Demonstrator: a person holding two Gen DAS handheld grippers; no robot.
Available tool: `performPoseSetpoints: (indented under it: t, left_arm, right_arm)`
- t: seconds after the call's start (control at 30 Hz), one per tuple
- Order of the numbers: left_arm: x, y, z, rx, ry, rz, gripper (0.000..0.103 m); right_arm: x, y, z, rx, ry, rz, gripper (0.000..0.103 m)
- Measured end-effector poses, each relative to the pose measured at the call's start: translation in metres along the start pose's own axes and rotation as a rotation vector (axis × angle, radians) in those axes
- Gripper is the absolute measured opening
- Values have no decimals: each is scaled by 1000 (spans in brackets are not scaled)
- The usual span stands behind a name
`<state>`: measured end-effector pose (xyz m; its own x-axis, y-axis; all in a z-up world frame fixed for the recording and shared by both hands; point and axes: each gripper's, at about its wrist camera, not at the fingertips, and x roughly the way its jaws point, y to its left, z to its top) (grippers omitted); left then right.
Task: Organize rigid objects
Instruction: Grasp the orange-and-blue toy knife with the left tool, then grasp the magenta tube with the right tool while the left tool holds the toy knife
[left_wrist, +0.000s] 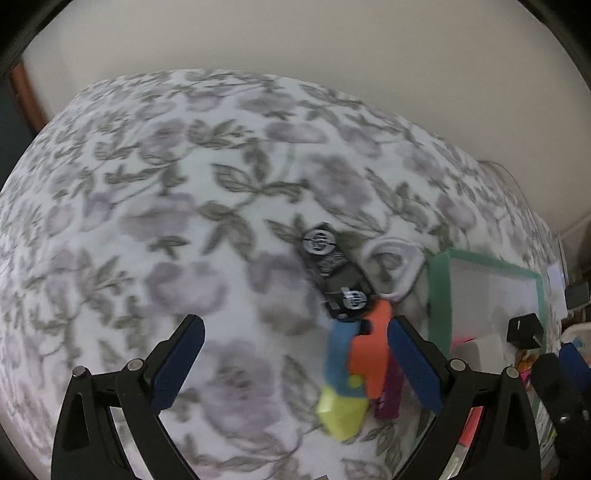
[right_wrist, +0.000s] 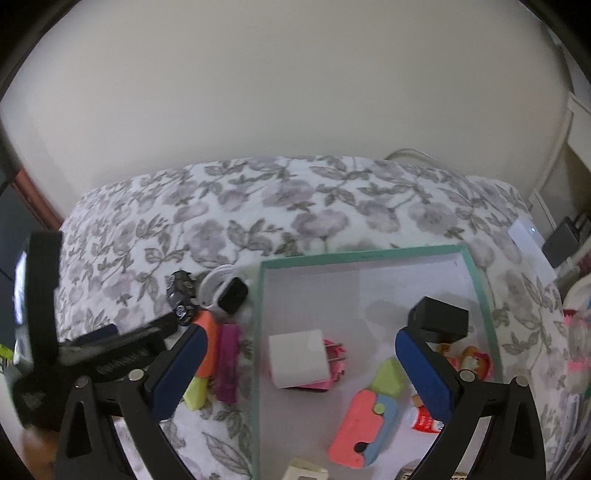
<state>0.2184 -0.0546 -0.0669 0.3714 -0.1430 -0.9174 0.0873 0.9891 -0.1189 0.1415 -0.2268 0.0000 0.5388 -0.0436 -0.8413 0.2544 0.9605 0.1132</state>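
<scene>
Fingers (left_wrist: 413, 365) of left gripper (left_wrist: 295, 369): spread, empty. Right gripper (right_wrist: 299, 373): spread, empty, held over tray (right_wrist: 369, 253). Toy knife (left_wrist: 354, 365): laid on bedspread (left_wrist: 147, 221) beside tray, long axis running away from the camera, yellow end nearest.

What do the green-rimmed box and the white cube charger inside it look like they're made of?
Green-rimmed box: likely cardboard, matte, judging by thin flat walls and folded corners. White cube charger: probably smooth moulded plastic with a soft sheen, with metal prongs on its side.
</scene>
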Motion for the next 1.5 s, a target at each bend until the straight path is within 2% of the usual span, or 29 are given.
performPoseSetpoints:
  t: [0.07,0.17,0.23,0.37,0.47,0.63,0.83,1.0,1.1,1.27,1.37,1.5]
  left_arm:
    - [6,-7,-3,7,-13,3,99]
    - [19,-17,-8,37,12,8,99]
    - [27,-20,-11,38,39,-8,87]
    - [21,-25,-11,62,30,-48,54]
    - [19,-25,-12,74,47,-77,44]
    - [18,-18,-12,73,80,-62,44]
    - [11,17,-10,42,95,17,44]
    - [7,69,-7,-68,112,22,44]
    - [4,88,-5,-100,113,47,44]
    - [2,104,-6,-120,120,20,44]
    - [0,109,-8,-111,123,15,44]
    - [-1,110,-10,-111,125,2,44]
  right_arm:
    - [1,-5,0,13,6,-4,103]
    - [3,-9,0,21,13,-8,103]
    - [4,-10,-1,26,16,-8,103]
    - [7,-7,-2,20,25,-11,103]
    - [8,-6,-2,18,28,-9,103]
    - [8,-2,-1,9,23,2,103]
    - [11,9,-3,-1,19,26,101]
    - [16,32,-4,-41,24,87,83]
    - [20,51,-7,-81,36,126,78]
    - [35,81,-17,-150,66,160,68]
    - [47,92,-23,-177,93,144,63]
    - [59,100,-31,-200,115,109,63]
